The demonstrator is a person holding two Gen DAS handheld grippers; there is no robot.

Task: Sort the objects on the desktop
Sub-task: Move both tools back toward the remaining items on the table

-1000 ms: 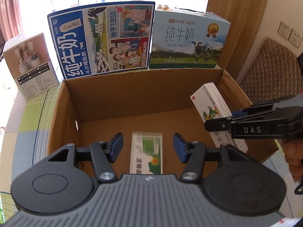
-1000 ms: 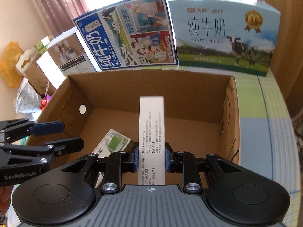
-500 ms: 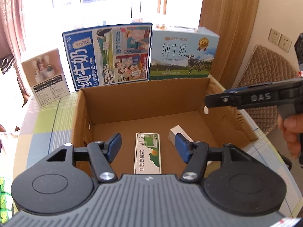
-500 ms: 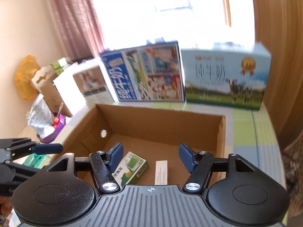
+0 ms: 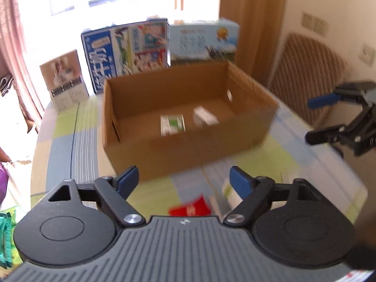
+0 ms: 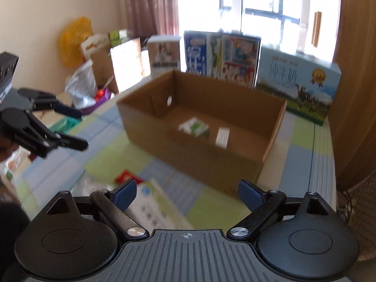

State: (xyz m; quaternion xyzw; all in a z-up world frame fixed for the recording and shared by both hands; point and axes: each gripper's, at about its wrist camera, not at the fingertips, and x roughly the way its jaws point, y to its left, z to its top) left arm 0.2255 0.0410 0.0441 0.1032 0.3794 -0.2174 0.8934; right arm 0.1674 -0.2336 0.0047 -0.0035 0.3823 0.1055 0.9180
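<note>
Spreading wider at this moment, the blue-tipped fingers point(image 5: 128, 179) of the left gripper point(image 5: 184, 181) have nothing between them, only checked cloth and a red packet point(image 5: 190, 208) lying on the tabletop point(image 5: 70, 136) just below. The right gripper point(image 6: 188, 191) is the same: its fingers point(image 6: 249, 193) are opening and released, gripping nothing, with a white box point(image 6: 152, 208) lying flat on the cloth under the left one and the red packet point(image 6: 127, 176) just beyond it. Each gripper shows at the edge of the other's view, the right one point(image 5: 326, 117) off to the right side of the cardboard box and the left one point(image 6: 68, 127) to its left, both with their fingers apart and both short of the box, over the near part of the tabletop. The cardboard box point(image 5: 188, 155) stands open-topped in the middle of the tabletop. On its floor lie two sorted things side by side: a small green and white carton point(image 5: 172, 124) and a white box point(image 5: 204, 117) to its right, close together, though blur hides whether they touch. Behind the cardboard box, three bigger cartons stand upright in a row: a pale one point(image 5: 64, 82) at the left, a blue milk carton point(image 5: 127, 54) in the middle and a sky-blue milk carton with a cow on it point(image 6: 298, 89) at the right. Past the tabletop's left edge, bags and boxes are piled against the wall under a pink curtain point(image 6: 150, 4).
</note>
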